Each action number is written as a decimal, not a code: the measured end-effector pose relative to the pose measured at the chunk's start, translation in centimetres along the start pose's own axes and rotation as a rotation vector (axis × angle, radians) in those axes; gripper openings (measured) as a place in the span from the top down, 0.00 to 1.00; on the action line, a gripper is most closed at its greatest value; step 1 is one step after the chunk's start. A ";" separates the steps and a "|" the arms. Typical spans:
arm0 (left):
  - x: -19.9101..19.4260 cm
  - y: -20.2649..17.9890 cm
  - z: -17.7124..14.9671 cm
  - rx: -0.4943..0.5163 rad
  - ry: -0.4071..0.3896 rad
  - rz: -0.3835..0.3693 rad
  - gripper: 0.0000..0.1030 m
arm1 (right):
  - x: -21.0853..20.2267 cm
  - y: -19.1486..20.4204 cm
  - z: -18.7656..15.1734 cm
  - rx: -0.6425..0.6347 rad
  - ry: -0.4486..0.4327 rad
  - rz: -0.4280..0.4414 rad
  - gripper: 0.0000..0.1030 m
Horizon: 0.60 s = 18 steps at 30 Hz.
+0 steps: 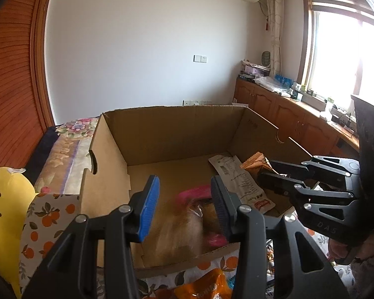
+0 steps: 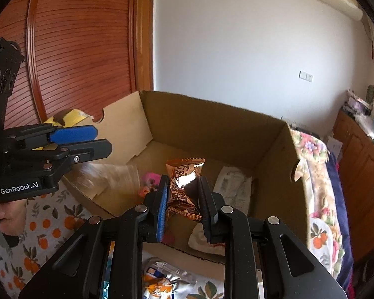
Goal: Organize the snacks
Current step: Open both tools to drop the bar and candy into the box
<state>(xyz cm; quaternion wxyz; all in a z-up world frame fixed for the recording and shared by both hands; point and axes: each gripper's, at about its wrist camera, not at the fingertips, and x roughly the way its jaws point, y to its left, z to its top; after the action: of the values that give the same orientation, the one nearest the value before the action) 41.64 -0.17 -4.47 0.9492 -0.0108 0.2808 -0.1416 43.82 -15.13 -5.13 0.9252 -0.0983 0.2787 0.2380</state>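
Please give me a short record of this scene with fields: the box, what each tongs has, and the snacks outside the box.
Box: open cardboard box on an orange-print cloth
Inside the box: white packet, lying flat
Left tongs: over the box; blurred clear bag between the jaws, grip uncertain
Right tongs: shut on a copper foil packet, over the box
Outside the box: orange bag and silver packet on the cloth, at the near side

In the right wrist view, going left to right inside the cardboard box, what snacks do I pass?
Clear plastic bag → small pink packet → copper-orange foil snack packet, gripped between the right gripper's fingers → white flat printed packet lying on the box floor.
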 end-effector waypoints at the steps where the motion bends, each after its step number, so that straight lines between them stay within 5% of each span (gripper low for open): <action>1: 0.1 0.0 0.0 0.002 0.000 0.001 0.59 | 0.0 -0.1 0.0 0.007 -0.001 0.005 0.79; 18: -0.3 -0.7 -0.1 0.027 -0.007 0.033 0.55 | 0.3 -1.0 0.1 0.054 0.007 0.011 0.64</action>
<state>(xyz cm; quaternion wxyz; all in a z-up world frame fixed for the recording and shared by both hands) 41.20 -0.74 -4.31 0.9525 0.0063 0.2755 -0.1297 44.58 -15.83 -5.17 0.9253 -0.0725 0.2887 0.2350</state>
